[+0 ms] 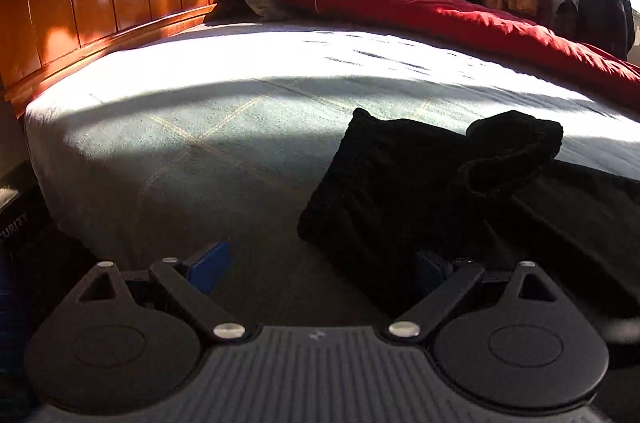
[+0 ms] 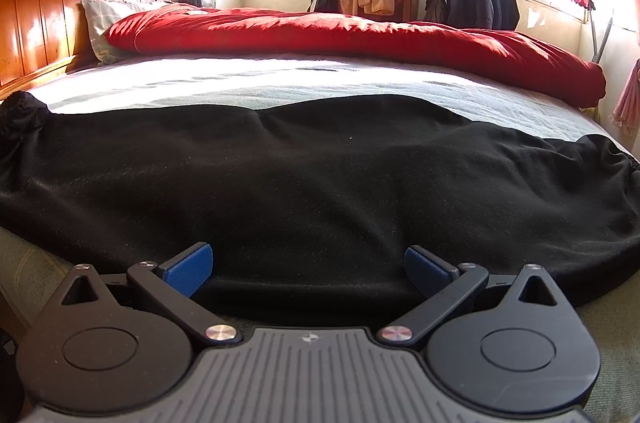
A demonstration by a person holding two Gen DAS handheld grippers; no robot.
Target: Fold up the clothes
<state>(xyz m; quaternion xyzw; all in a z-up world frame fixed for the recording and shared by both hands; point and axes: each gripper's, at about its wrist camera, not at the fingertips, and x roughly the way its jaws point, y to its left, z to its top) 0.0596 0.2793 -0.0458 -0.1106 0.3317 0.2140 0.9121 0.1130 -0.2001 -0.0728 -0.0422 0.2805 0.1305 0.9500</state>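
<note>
While spread wide, right tool [image 2: 308, 269] just before black garment [image 2: 320, 183] on bed [image 2: 280, 79].

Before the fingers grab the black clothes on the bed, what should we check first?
1. Left gripper open: ok.
2. Right gripper open: ok.
3. Black garment lying spread on the bed sheet: ok.
4. Garment flat all over: not ok, one end is bunched up.
5. Red quilt clear of the garment: ok.
6. Near hem within the right fingers' reach: cannot tell.
</note>
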